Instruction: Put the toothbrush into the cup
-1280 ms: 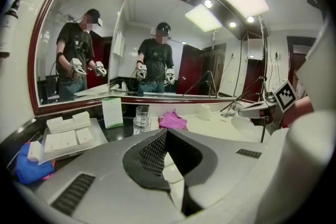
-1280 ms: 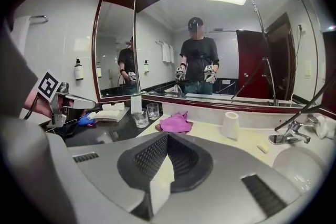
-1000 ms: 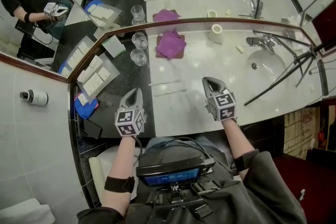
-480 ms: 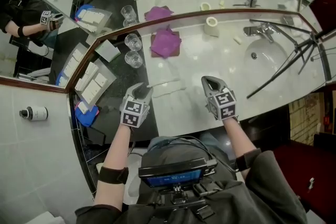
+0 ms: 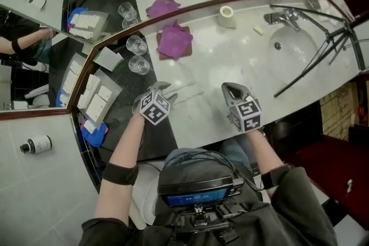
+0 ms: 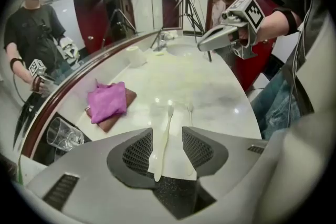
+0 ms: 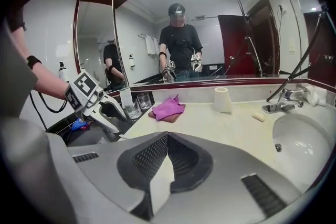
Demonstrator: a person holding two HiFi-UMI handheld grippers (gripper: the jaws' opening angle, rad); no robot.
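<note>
Marble desk (image 5: 230,60) along a mirrored wall, basin (image 5: 294,46) at the right end.

Left gripper (image 5: 163,87): angled steeply down over the near edge of the pale top. Its jaws have just been opening and stand spread wide. In the left gripper view the white toothbrush (image 6: 163,134) lies flat on the desk between the two pads, handle toward the camera and head pointing away. Neither pad presses on it. A second slim pale item (image 6: 190,113) lies just beside it to the right; too faint to identify.

Right gripper (image 5: 230,88): hovers over the desk well to the right of the left one. Its jaws are clenched together with nothing between them.

White cup (image 5: 226,15): upright near the mirror edge, well apart from the toothbrush. Two glass tumblers (image 5: 138,64) stand on the dark section at the left. A purple cloth (image 5: 174,40) sits bunched on a brown pad between the tumblers and the cup.
</note>
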